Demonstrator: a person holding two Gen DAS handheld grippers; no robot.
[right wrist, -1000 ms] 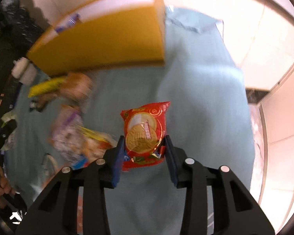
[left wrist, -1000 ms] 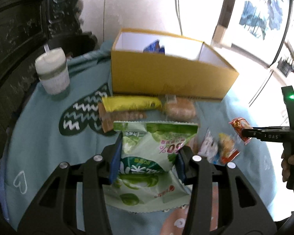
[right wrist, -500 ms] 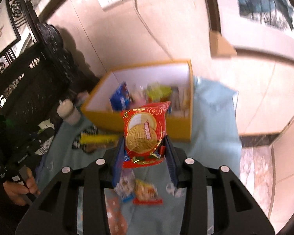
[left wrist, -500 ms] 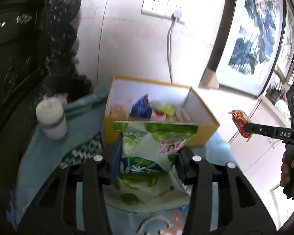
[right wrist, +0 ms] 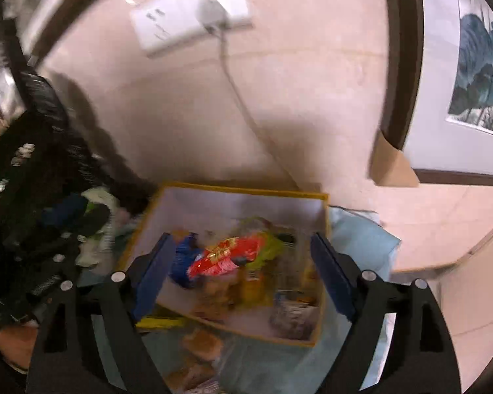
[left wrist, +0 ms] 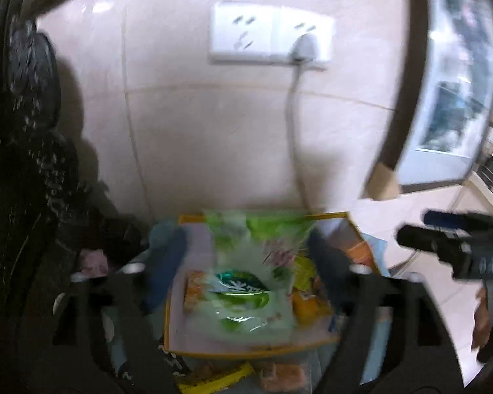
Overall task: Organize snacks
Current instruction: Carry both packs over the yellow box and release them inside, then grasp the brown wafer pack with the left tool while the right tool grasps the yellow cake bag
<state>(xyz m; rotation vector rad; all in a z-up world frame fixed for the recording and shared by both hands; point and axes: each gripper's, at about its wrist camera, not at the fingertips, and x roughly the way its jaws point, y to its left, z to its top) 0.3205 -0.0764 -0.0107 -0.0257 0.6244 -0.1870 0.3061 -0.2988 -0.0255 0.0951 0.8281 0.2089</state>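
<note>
Both claws hang tilted down over the open yellow box (right wrist: 228,190). The left claw (left wrist: 246,272) is opening, the green snack bag (left wrist: 246,282) loose between its pads, directly above the box, long axis pointing away. The right claw (right wrist: 240,272) is opening too, the red cookie packet (right wrist: 226,256) lying crosswise below it inside the box.

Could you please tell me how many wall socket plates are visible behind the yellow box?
2, side by side on the wall above the yellow box: the left plate is empty, the right plate has a plug and cable. Others may lie outside the view.
</note>
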